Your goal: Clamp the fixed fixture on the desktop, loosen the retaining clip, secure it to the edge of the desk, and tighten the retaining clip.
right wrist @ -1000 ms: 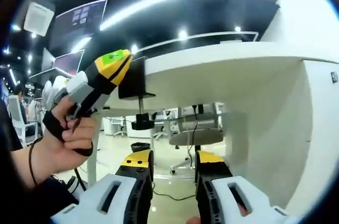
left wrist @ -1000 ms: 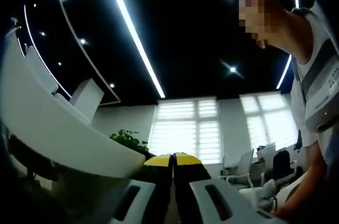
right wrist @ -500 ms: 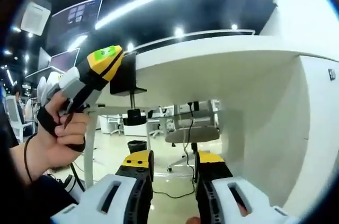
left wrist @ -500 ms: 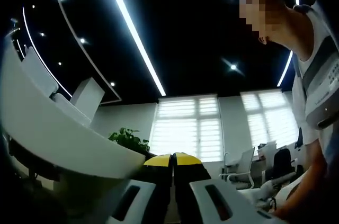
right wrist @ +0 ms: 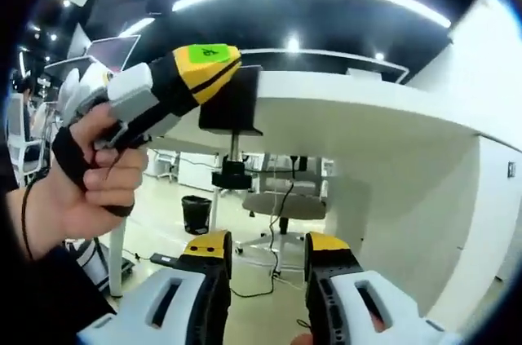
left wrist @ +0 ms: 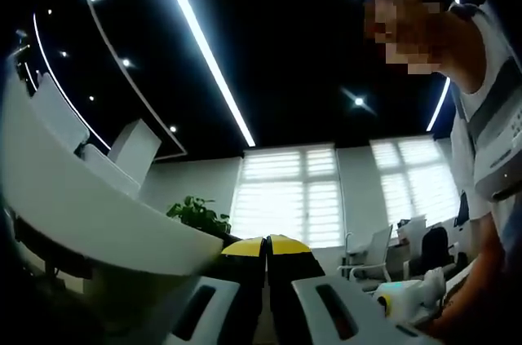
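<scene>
Already the clamp (right wrist: 232, 121) is sitting on the edge of the bench (right wrist: 367, 129), up and ahead of the right gripper (right wrist: 267, 249), with its black plate against the bench edge and its screw and round knob (right wrist: 233, 177) hanging below the underside. The left gripper (right wrist: 192, 76), held in a hand (right wrist: 86, 178), is reaching in from the left with its yellow tips touching or overlapping the clamp body; whether it is actually pinching the clamp, I cannot tell. In the left gripper view its jaws are pressing together. The right gripper is spreading its jaws, holding nothing. Judging by this, placing looks done and tightening the knob is probably still waiting.
</scene>
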The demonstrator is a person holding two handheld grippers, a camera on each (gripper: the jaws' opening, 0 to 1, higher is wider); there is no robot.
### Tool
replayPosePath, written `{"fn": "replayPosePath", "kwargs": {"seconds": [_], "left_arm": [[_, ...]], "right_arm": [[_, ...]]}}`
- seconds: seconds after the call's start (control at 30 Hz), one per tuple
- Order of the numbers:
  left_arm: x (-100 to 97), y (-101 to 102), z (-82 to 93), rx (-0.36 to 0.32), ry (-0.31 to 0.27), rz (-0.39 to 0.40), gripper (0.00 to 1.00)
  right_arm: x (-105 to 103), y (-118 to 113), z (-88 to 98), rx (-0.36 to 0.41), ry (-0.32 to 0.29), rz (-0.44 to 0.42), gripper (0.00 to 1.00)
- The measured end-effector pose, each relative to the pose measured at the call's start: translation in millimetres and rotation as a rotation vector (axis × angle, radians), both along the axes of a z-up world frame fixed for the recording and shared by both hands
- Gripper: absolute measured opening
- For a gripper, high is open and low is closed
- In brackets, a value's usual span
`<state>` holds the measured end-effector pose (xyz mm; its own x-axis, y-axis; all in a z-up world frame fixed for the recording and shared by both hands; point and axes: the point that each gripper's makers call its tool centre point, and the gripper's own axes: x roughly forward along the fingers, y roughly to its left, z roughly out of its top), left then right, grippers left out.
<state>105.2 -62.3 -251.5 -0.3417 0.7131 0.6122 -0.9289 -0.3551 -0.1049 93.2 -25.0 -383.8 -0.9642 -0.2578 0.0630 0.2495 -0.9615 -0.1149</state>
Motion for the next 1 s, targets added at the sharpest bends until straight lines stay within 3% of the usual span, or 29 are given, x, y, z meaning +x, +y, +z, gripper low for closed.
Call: {"fn": "replayPosePath", "kwargs": {"seconds": [0.17, 0.57, 0.83, 1.0], "left_arm": [[-0.1, 0.4, 0.7, 0.005, 0.002, -0.005, 0.02], [-0.5, 0.1, 1.1, 0.01, 0.004, -0.003, 0.02], [-1.4, 1.4, 0.5, 0.008, 0.001, -0.009, 0.02], [-1.6, 2.2, 0.2, 0.007, 0.001, -0.008, 0.02]], "right_arm": [[-5.0, -14.4, -6.6, 0.009, -0.032, 0.014, 0.39], [-33.2, -36.9, 15.7, -0.002, 0.01, -0.003, 0.39], [-44.4, -32.5, 22.7, -0.011, 0.0, -0.028, 0.28], [-39.4, -37.9, 21.0, 0.001, -0.002, 0.034, 0.28]]}}
